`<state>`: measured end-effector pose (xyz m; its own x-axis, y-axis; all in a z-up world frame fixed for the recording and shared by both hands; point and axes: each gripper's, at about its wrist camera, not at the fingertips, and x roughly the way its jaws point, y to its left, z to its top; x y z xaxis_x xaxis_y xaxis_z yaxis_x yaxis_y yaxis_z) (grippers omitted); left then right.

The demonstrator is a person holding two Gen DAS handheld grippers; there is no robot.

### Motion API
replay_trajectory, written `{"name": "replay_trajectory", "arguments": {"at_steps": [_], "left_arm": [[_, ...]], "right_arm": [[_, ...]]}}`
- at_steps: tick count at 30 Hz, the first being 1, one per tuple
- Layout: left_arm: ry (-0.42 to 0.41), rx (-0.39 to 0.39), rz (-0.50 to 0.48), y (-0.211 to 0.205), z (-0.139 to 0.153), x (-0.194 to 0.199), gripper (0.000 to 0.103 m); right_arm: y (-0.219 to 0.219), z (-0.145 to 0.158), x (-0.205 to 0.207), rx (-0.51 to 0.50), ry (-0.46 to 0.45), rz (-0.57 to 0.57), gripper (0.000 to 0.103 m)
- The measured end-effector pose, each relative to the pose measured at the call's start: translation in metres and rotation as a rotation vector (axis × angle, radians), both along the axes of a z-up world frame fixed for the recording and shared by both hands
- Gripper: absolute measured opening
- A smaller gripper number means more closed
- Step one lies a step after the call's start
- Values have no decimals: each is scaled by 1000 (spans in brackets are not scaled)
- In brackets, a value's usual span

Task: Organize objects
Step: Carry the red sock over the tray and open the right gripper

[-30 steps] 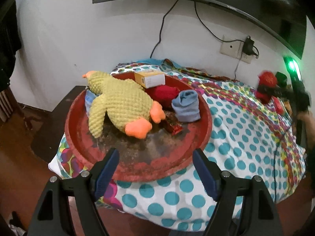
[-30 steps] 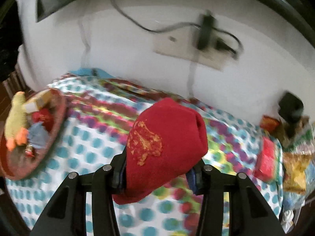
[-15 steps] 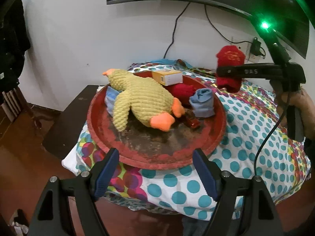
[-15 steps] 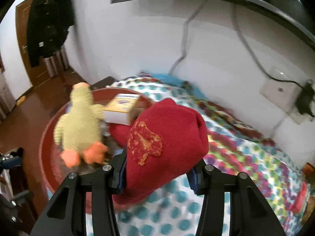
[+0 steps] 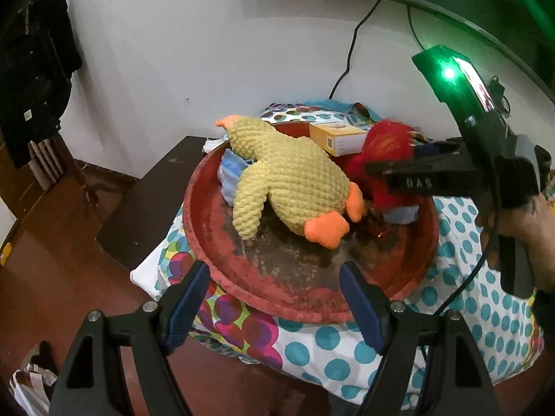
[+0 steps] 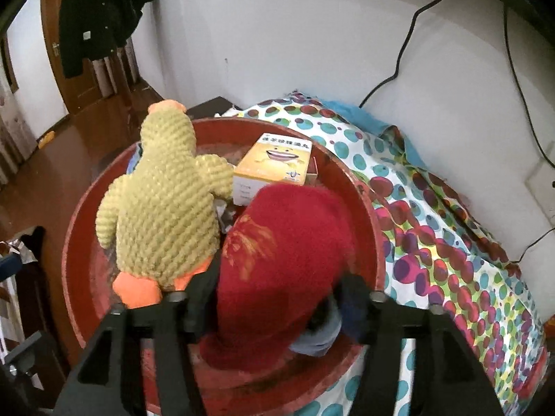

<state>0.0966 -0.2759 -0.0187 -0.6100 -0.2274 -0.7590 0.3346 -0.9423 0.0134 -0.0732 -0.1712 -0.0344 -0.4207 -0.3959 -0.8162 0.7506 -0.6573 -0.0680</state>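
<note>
Your right hand-held gripper [image 6: 274, 298] pinches the red sock [image 6: 281, 260] mid-body over the tray [image 6: 367, 215] — soft, light, floppy — while your left hand-held gripper [image 5: 274, 298] stays spread.

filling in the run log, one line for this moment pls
right gripper: shut on red fleece hat, over round red tray | left gripper: open, empty, near rim

One tray [image 5: 263, 287], one duck [image 5: 288, 180], one box [image 5: 336, 137].
</note>
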Motion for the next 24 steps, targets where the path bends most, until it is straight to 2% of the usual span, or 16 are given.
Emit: {"name": "replay_trajectory", "arguments": {"at_steps": [2, 4, 11, 15, 20, 24], "left_arm": [[-7, 17, -2, 0, 0, -4, 79], [-12, 33, -1, 0, 0, -6, 79], [-42, 20, 19, 1, 0, -13, 79], [-58, 58, 34, -4, -2, -15, 79], [-76, 71, 50, -5, -4, -17, 79], [-91, 108, 44, -3, -5, -22, 79]], "right_arm": [[3, 2, 0, -7, 6, -1, 86], [3, 4, 0, 2, 23, -13, 91], [9, 18, 2, -22, 29, -32, 99], [22, 34, 9, -44, 35, -54, 100], [45, 51, 35, -4, 50, -110, 102], [60, 52, 59, 11, 49, -144, 102]]}}
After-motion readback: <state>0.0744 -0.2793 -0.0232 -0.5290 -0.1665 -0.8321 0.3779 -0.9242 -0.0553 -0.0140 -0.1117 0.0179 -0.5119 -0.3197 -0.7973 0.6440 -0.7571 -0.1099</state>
